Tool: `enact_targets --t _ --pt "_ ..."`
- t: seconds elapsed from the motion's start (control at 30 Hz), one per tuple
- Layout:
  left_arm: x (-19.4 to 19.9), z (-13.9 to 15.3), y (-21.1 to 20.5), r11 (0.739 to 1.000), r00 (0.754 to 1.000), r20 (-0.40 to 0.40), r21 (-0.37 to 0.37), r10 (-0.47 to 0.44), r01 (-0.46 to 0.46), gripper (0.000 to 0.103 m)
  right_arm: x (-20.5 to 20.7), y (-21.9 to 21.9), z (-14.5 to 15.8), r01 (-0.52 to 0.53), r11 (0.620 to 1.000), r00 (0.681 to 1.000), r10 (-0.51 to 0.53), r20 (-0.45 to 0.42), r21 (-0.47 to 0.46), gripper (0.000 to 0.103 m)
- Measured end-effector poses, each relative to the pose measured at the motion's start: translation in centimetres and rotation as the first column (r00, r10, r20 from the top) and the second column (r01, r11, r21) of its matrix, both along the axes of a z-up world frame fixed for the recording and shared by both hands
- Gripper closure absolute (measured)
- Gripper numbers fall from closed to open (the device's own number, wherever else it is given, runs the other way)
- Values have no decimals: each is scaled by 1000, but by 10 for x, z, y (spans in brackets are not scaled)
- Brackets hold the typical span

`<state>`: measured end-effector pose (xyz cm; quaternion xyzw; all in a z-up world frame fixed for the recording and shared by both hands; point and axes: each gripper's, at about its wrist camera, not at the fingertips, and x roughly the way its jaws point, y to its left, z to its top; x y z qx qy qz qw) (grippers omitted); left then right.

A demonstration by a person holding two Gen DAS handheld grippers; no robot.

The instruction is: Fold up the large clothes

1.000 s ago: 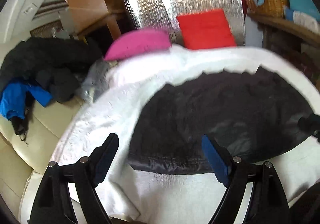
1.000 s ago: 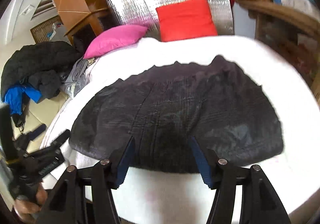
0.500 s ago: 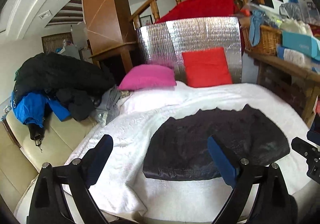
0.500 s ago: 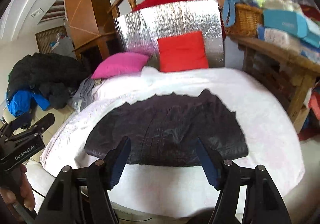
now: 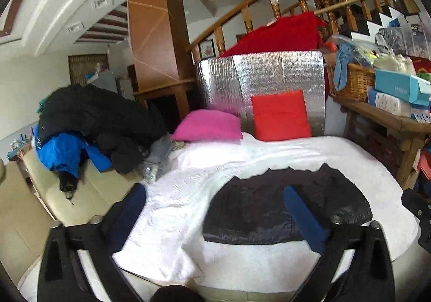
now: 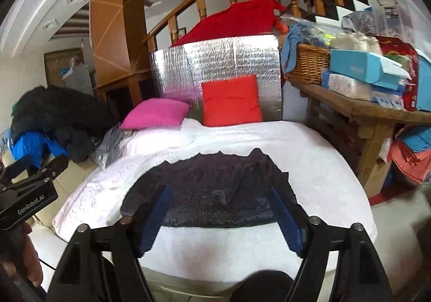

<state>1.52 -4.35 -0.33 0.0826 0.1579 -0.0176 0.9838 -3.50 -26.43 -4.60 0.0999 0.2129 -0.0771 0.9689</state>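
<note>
A dark folded garment [image 5: 285, 207] lies flat on the white bed cover [image 5: 188, 194]; it also shows in the right wrist view [image 6: 215, 188]. My left gripper [image 5: 215, 194] is open and empty, held back above the bed's near edge. My right gripper [image 6: 222, 194] is open and empty, also back from the garment. The left gripper's body [image 6: 27, 194] shows at the left of the right wrist view. The right gripper's tip [image 5: 417, 210] shows at the right edge of the left wrist view.
A pile of black and blue clothes [image 5: 80, 135] lies on a cream sofa [image 5: 24, 210] to the left. Pink [image 5: 207, 125] and red [image 5: 280, 116] cushions lean at the bed's head by a silver panel [image 5: 258, 81]. A cluttered wooden table [image 6: 358, 108] stands right.
Both grippers have pulled up and back from the garment, so more of the room is in view. The garment lies still on the bed. Both jaws stay open.
</note>
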Motion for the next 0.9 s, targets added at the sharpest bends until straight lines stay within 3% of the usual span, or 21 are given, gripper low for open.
enact_targets --t 0.33,0.5,0.9 --pt "-47 29 15 1000 997 76 -8 14 -14 0 -46 18 25 18 999 1000 -18 2 -39 23" --pt "-63 37 22 1000 995 98 -15 23 -21 0 -56 27 26 15 1000 1000 -15 -9 -16 23" --pt "-89 51 38 998 992 128 -54 16 -9 0 -74 40 45 62 998 996 -62 60 0 23"
